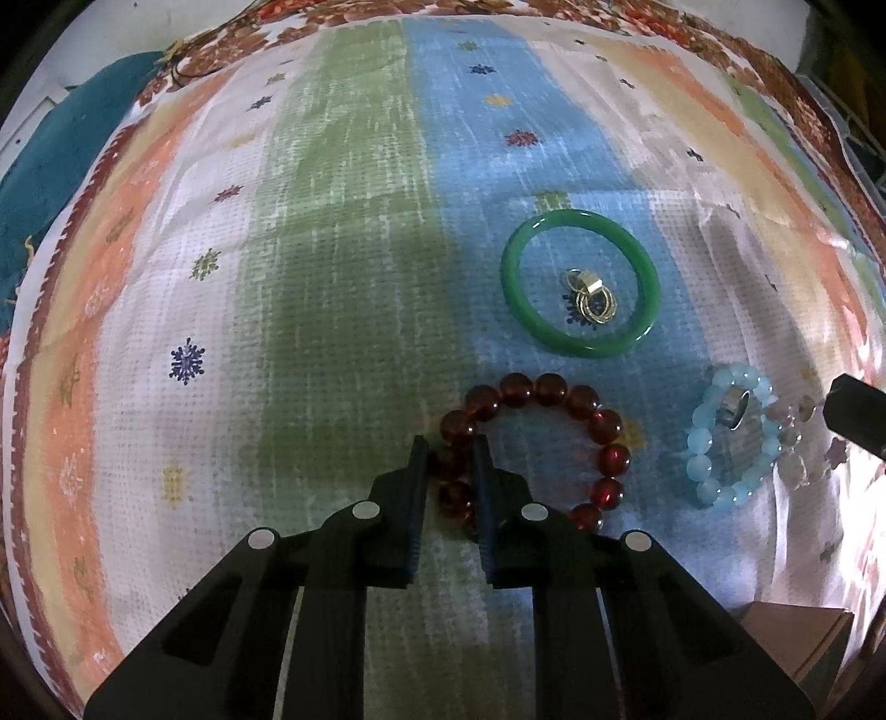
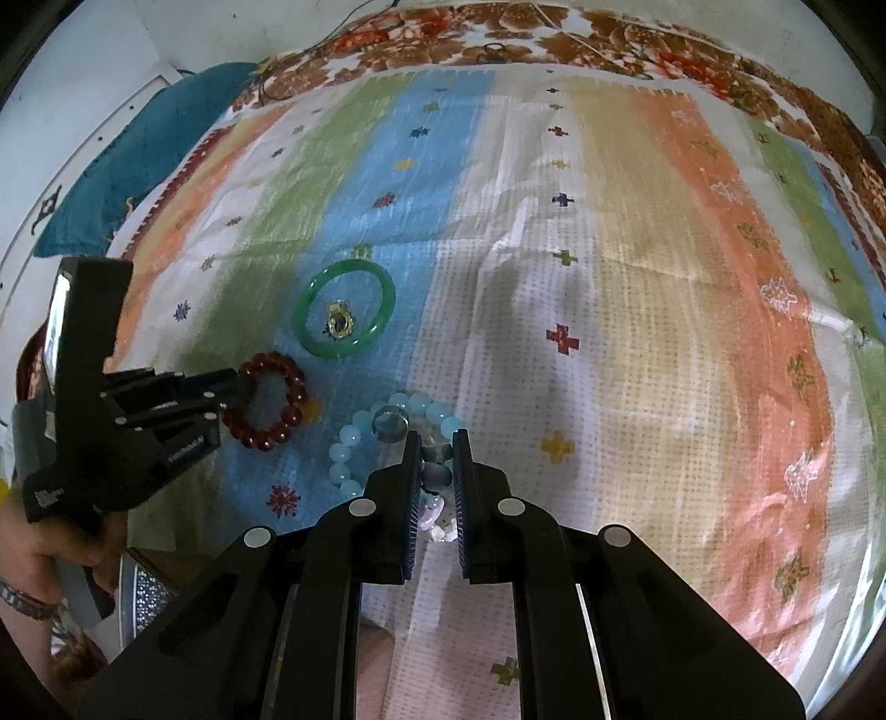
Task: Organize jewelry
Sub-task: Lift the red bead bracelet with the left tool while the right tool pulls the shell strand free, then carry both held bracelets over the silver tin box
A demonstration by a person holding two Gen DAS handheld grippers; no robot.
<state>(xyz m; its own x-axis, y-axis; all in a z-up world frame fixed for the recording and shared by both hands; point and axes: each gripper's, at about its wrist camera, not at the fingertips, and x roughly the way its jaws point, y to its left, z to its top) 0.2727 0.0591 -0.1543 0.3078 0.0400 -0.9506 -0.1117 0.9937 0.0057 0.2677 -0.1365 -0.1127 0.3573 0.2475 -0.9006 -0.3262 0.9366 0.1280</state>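
Note:
On the striped cloth (image 1: 332,249), my left gripper (image 1: 449,448) points down and is shut on a dark red bead bracelet (image 1: 601,426), with one bead pinched between its pads. The right wrist view shows the same grip on the red bracelet (image 2: 293,387) by the left gripper (image 2: 243,382). My right gripper (image 2: 436,440) is shut on a bracelet of grey, clear and lilac beads (image 2: 434,476). This bracelet overlaps a light blue bead bracelet (image 2: 340,451) with a silver ring (image 2: 390,423) inside. Behind them a green bangle (image 1: 581,349) encircles several gold rings (image 1: 592,296).
A teal cushion (image 2: 138,144) lies at the cloth's far left edge. A brown box corner (image 1: 803,642) shows at the near right. A sparkly item (image 2: 147,592) sits by the person's hand (image 2: 55,548) on the left gripper's handle. Flowered fabric (image 2: 498,50) borders the back.

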